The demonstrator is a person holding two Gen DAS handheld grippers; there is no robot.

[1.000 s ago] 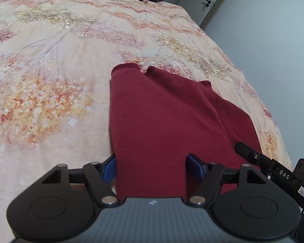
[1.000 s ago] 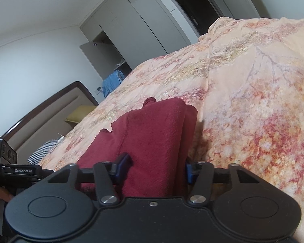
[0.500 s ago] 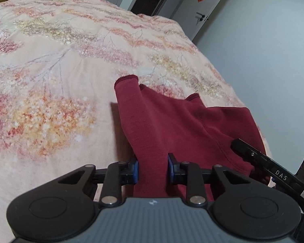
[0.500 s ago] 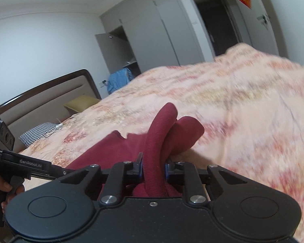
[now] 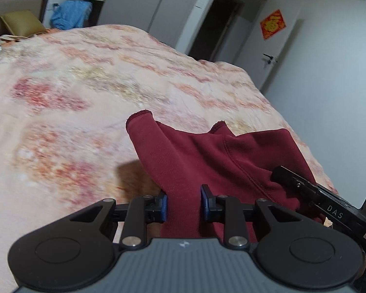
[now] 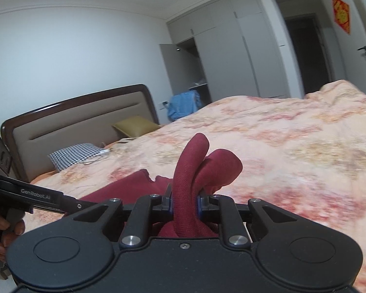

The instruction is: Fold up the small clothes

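Both grippers pinch the near edge of the dark red garment (image 5: pixel 207 161) on the bed (image 5: pixel 73 92): the left gripper (image 5: pixel 183 206) has its jaws pressed onto a band of cloth, and the right gripper (image 6: pixel 184 201) clamps a bunched fold that stands up. The garment looks partly folded already; this fold is only begun, and laying it over and flattening remain.

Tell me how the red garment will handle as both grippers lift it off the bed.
The garment is probably floppy: beyond the right gripper it droops in soft loops. It looks light and likely to sag between the two grips. The knit seems grippy, bunched in the left gripper.
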